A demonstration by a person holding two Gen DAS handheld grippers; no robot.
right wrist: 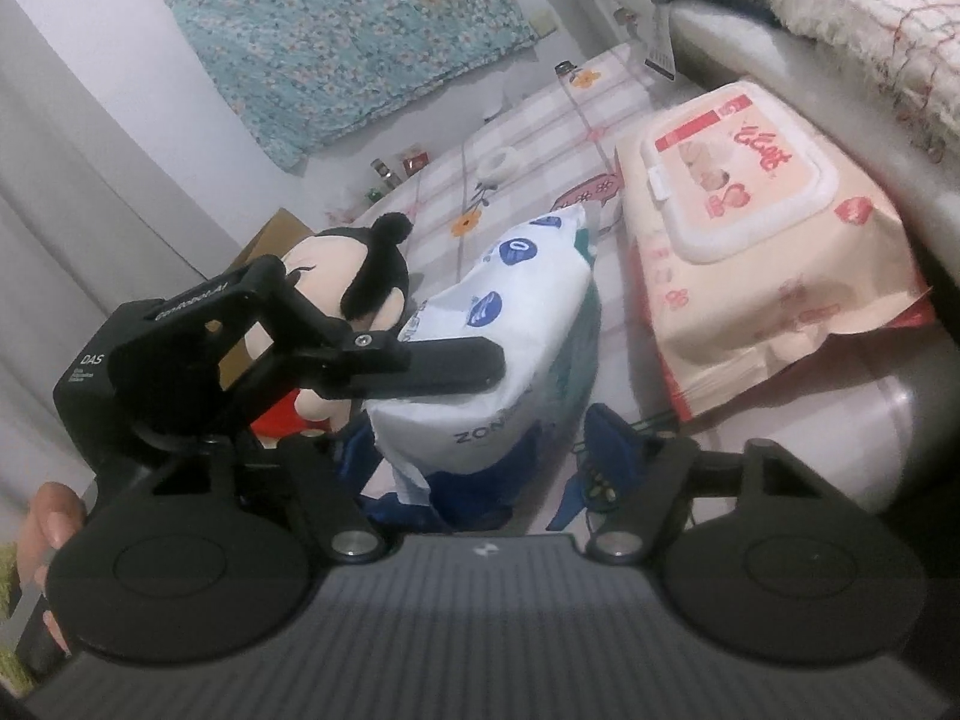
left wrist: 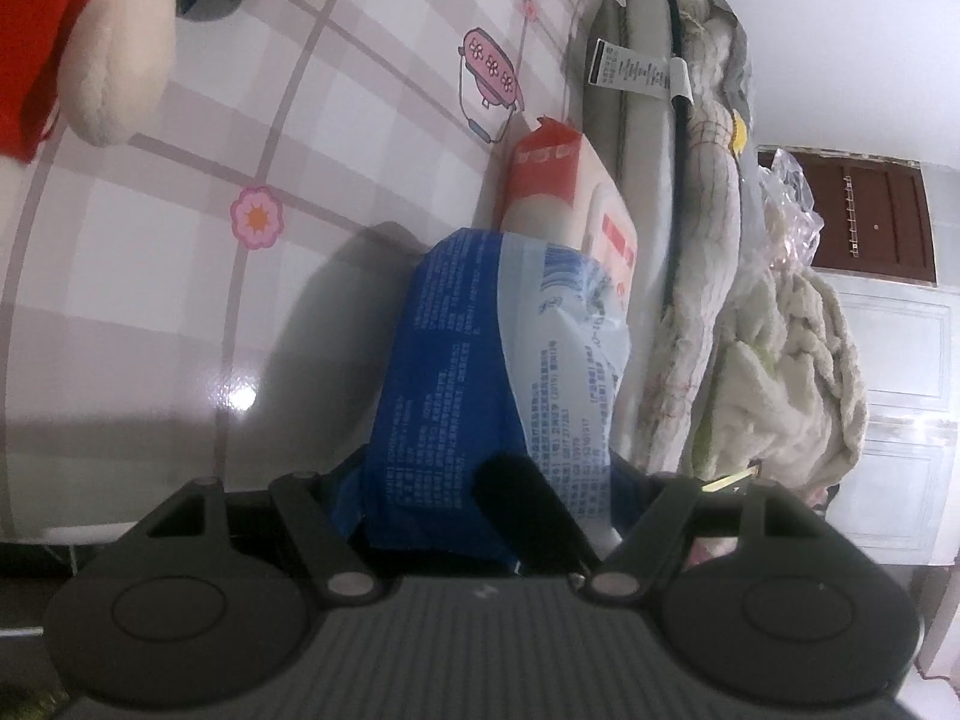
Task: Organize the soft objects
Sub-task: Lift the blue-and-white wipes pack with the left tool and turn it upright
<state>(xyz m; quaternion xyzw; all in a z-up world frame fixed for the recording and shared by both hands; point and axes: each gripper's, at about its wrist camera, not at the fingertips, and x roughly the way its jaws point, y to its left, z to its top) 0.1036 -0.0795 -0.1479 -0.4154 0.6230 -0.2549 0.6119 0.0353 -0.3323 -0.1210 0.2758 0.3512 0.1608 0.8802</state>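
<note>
My left gripper point(left wrist: 480, 504) is shut on a blue and white tissue pack point(left wrist: 480, 372); the pack fills the space between its fingers. In the right wrist view the left gripper's finger point(right wrist: 444, 369) presses on the same white pack point(right wrist: 498, 360), which stands on the checked tablecloth. A peach wet-wipes pack point(right wrist: 756, 264) lies just right of it, leaning on a grey cushion; it also shows behind the blue pack point(left wrist: 558, 186). A Mickey plush point(right wrist: 360, 282) sits behind the left gripper. My right gripper point(right wrist: 480, 468) is open, near the tissue pack's lower end.
Checked tablecloth with flower prints point(left wrist: 240, 180) covers the table. A grey cushion point(right wrist: 840, 90) with folded blankets point(left wrist: 780, 360) on it lies at the right. Small jars point(right wrist: 390, 171) and a tape roll point(right wrist: 498, 162) stand at the far edge. A floral cloth point(right wrist: 348, 30) hangs on the wall.
</note>
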